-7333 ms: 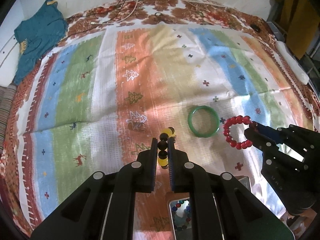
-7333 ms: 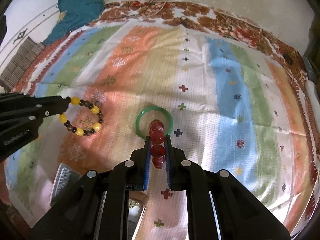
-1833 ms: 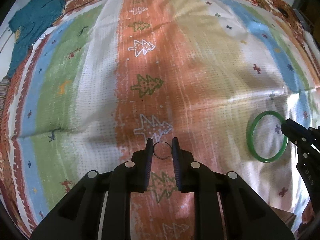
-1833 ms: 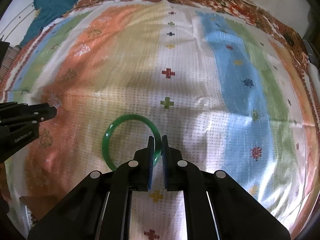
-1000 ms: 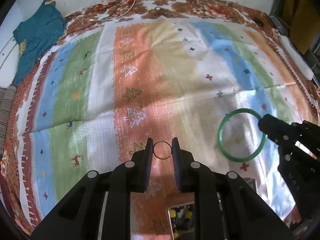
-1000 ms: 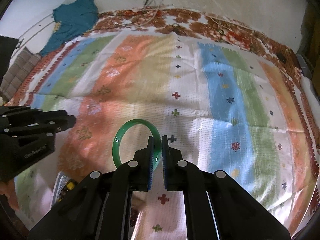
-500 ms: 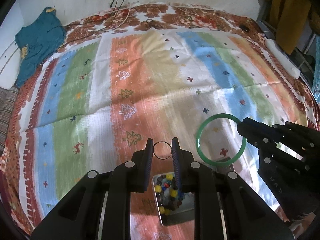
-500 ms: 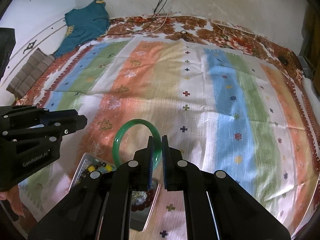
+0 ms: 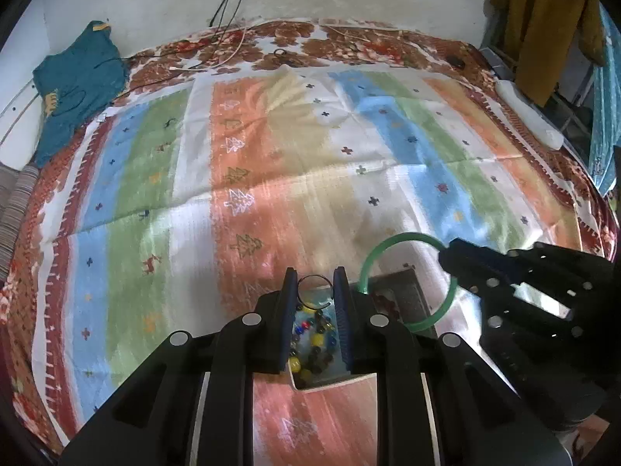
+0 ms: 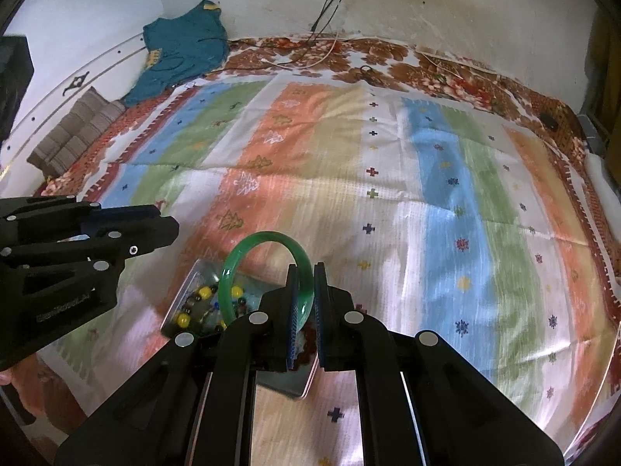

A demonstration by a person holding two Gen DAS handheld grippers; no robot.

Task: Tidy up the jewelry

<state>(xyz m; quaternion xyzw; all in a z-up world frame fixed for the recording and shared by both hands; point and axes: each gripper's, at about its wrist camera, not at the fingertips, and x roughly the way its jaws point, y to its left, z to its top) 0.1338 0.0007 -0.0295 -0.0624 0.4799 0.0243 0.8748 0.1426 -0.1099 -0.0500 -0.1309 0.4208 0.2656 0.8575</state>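
1. You are at the drop-off step: your left tongs point(image 9: 315, 291) are closed to a narrow gap on a thin metal ring point(image 9: 313, 290), gripped at its 2 sides and held in the air above the open tin point(image 9: 403, 277); your right tongs point(image 10: 306, 295) are pinched nearly together on the rim of the green bangle point(image 10: 248, 246), which stands upright over the same tin.
2. The tin lies on the striped bedspread point(image 9: 271, 178) just under both tongs; beaded bracelets point(image 9: 310, 334) in yellow, dark and red already lie inside it.
3. Your next move, by the look of it, calls for lowering each piece closer to the tin before parting the tongs; release 1 at a time, since the bangle could strike the rim and roll off onto the bedspread.
4. Embossed lettering runs along the side of the left tongs in the right wrist view; it is too blurred to read; no other brand or label shows.
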